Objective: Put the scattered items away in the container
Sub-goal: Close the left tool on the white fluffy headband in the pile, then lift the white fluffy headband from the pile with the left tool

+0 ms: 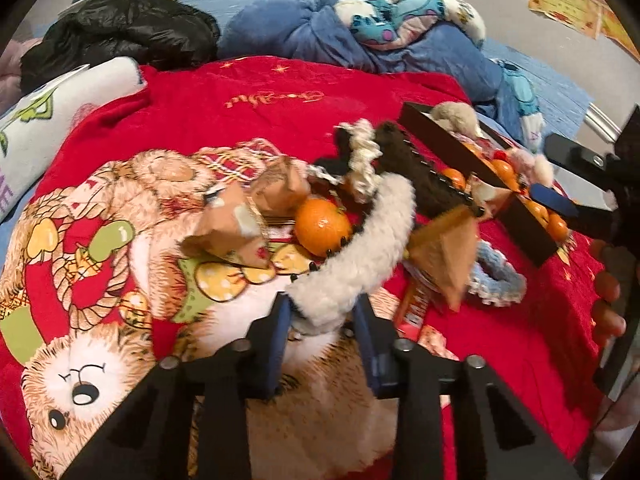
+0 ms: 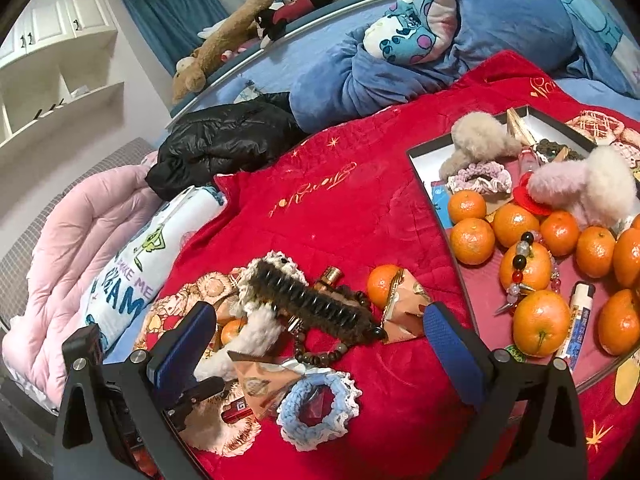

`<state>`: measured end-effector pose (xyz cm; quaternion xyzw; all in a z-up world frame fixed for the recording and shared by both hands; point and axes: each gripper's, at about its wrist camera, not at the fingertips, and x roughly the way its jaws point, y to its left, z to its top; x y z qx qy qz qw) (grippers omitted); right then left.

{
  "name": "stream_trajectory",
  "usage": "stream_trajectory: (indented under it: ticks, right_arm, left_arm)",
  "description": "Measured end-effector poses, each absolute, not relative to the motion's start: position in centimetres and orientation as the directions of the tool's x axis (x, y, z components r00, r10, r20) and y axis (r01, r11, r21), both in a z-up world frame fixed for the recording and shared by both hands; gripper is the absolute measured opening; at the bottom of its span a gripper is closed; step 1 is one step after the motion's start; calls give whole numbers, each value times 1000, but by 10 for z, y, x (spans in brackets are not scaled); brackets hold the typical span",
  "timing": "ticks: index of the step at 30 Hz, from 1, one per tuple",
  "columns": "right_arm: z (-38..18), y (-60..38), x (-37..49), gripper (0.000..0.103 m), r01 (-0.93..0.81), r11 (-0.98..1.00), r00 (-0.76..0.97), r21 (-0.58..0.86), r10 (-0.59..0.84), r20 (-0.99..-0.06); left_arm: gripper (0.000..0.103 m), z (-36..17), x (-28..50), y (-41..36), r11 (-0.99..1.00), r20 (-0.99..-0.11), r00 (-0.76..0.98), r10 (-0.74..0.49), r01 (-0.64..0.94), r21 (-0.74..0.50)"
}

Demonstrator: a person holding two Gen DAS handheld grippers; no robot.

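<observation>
Left gripper (image 1: 322, 316) clamped on white fuzzy hair claw (image 1: 360, 248); right gripper (image 2: 320, 344) spread apart.
Claw's long axis curves away toward the box (image 1: 472, 168).

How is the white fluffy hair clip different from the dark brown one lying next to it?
The white fluffy clip is pale and held between the left gripper fingers; the dark brown clip lies free on the red blanket. The white one curves in an arc; the brown one looks straighter, its black teeth facing up. Both are fuzzy claw clips outside the tray.
</observation>
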<state>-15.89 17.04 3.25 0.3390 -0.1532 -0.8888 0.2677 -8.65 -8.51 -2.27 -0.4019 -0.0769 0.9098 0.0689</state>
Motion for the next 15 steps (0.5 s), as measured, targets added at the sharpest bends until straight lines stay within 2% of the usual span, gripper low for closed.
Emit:
stream_trajectory:
  ticks: [5, 12, 15]
  right_arm:
    - [34, 169, -158, 103, 380, -805, -626, 456, -587, -514]
    - [33, 168, -158, 103, 380, -800, -622, 465, -593, -511]
    - [33, 168, -158, 103, 378, -800, -623, 466, -592, -511]
  left_arm:
    - [26, -18, -78, -78, -975, -712, -670, 211, -92, -202]
    - [26, -18, -82, -67, -988, -739, -656, 150, -85, -125]
    - [30, -19, -87, -65, -990, -746, -651, 138, -83, -110]
